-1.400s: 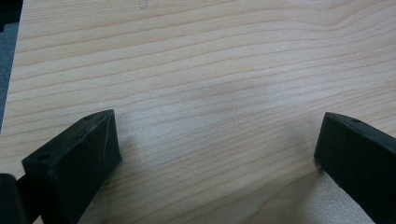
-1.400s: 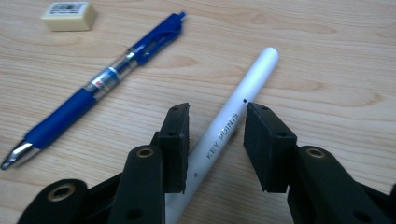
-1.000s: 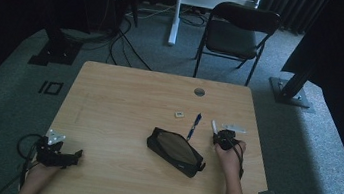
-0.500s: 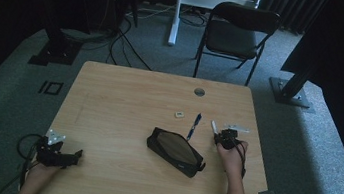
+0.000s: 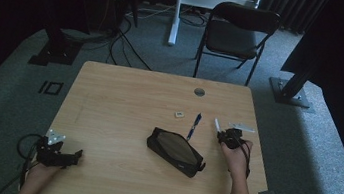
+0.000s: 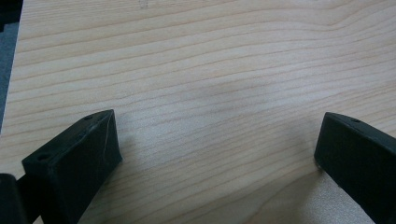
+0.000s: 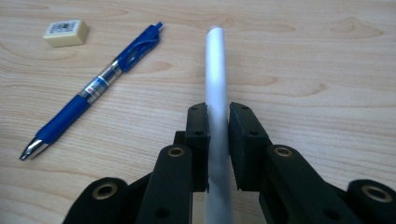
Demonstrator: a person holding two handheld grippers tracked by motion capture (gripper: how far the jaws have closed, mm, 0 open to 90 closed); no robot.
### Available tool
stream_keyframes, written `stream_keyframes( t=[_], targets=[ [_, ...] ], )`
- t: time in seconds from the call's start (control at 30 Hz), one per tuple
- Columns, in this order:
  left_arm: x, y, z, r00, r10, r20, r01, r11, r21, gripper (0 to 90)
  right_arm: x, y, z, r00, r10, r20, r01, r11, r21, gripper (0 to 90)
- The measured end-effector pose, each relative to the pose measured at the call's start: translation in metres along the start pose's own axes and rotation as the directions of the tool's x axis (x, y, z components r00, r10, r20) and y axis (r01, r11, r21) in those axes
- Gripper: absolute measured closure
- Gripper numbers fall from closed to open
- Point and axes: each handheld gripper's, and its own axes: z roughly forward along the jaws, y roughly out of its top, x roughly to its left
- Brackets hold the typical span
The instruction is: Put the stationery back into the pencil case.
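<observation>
White rod (image 5: 217,124) sits near the counter's (image 5: 124,101) right edge in the high view, gripped by the right gripper (image 5: 223,134), with bare wood beyond it. Blue pen (image 5: 194,125) and black pouch (image 5: 175,152) lie just left. Left gripper (image 5: 67,156) rests at the near-left corner. Left gripper view: jaws spread wide over bare woodgrain, nothing between. Right gripper view: jaws clamped on the rod (image 7: 215,93), which pokes forward; pen (image 7: 93,88) and eraser (image 7: 66,33) lie off left.
</observation>
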Motion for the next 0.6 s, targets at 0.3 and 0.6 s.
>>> stream_keyframes(
  t=[0.3,0.6],
  targets=[
    [0.000,0.000,0.000,1.0000,0.000,0.000,0.000,1.0000,0.000,0.2,0.004,0.011,-0.017,0.9988,-0.037,-0.033,0.036,0.999,-0.031,78.3],
    [0.000,0.000,0.000,1.0000,0.000,0.000,0.000,1.0000,0.000,0.2,0.010,0.017,-0.026,0.9957,-0.067,-0.063,0.064,0.997,-0.051,78.3]
  ],
)
